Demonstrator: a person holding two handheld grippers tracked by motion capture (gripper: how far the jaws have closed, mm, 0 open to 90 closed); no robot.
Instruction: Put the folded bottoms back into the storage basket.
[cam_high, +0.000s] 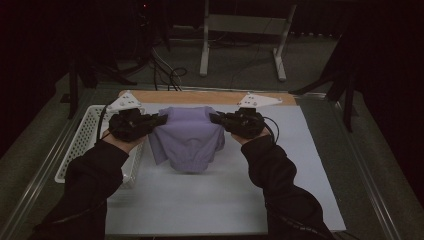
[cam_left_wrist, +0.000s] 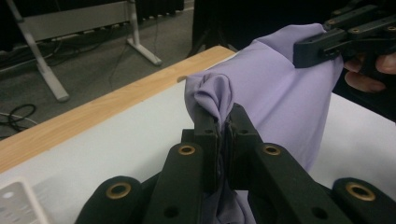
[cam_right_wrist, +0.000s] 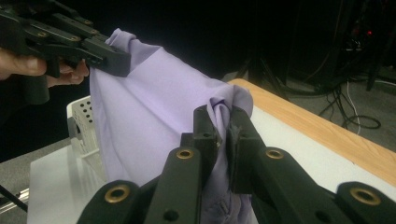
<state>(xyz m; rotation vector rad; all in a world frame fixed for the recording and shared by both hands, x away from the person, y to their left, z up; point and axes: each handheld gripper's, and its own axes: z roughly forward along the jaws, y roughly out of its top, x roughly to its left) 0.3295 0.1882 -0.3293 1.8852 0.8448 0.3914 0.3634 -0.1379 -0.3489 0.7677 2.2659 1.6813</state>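
Left gripper view shows my left hand-held gripper (cam_left_wrist: 223, 122) clamped on a bunched corner of the purple garment (cam_left_wrist: 280, 98), and my right hand-held gripper (cam_high: 218, 118) pinches the opposite corner. I hold it stretched between them above the table (cam_high: 210, 200), beside the white basket (cam_high: 85, 135), so it hangs flat for folding.

left tool (cam_high: 162, 119) clamped, right tool (cam_high: 214, 118) clamped, facing inward

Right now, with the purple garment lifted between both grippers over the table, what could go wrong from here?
1. Each gripper pinches only a small bunched fold: the left gripper and right gripper could let the purple garment slip if they pull apart.
2. The garment's lower edge hangs close to the grey mat, so it may drag and crumple.
3. The white basket sits right beside the left hand; a sideways move might catch it.
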